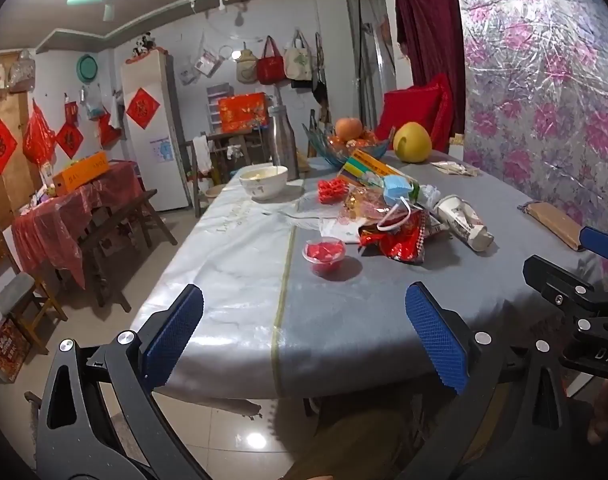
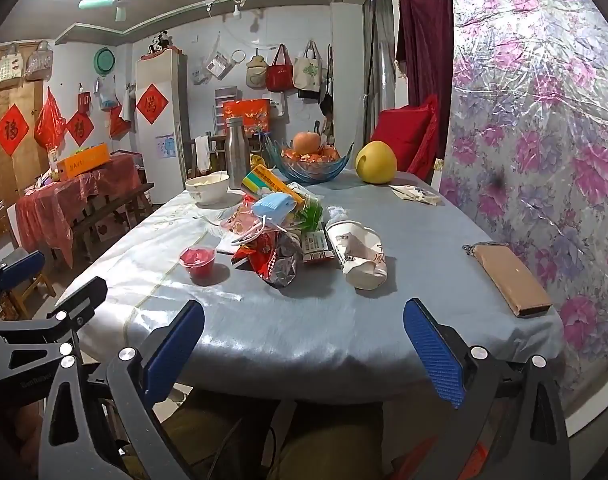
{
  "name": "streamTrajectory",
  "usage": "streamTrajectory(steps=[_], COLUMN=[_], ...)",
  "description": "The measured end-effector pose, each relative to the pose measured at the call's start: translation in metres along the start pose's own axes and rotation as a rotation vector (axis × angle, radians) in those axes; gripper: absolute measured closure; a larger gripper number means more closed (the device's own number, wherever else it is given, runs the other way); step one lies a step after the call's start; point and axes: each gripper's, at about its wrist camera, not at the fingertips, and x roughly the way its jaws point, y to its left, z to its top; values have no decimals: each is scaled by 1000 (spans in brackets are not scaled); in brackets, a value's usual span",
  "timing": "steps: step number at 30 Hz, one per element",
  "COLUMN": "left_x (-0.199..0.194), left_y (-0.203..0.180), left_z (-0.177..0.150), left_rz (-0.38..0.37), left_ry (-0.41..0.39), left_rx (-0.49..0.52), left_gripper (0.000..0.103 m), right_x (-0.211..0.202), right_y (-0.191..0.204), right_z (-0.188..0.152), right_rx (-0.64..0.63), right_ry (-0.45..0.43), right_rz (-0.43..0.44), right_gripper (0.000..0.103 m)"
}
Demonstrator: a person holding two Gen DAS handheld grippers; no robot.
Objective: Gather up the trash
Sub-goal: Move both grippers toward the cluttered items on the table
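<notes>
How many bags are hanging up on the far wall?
4: a beige round fabric bag, a red tote bag, a cream tote bag, then a dark bag rightmost. More may be hidden.

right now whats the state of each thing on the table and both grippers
left hand-held gripper: open, empty
right hand-held gripper: open, empty
paper cup: crushed, on its side
red plastic cup: upright
snack wrapper: crumpled
face mask: on the trash pile
bowl: upright

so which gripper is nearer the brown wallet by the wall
Right. The right gripper hangs off the near table edge, the brown wallet just ahead to its right; the left gripper sits farther left.
</notes>
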Motion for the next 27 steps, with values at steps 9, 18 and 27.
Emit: streamTrajectory(steps=[9, 18, 27], left_x=[8, 24, 41], left_y=[0, -4, -8], left_z=[-1, -2, -6], left_rz=[10, 12, 11], left_ry=[18, 55, 95], left_rx=[2, 11, 17], left_gripper=[6, 6, 6], right_x=[7, 24, 38], right_y=[-4, -10, -15], right_z=[-2, -4, -5], right_rx=[12, 31, 44], right_ry=[18, 60, 102], right_rz=[4, 9, 15], right_gripper=[5, 5, 5])
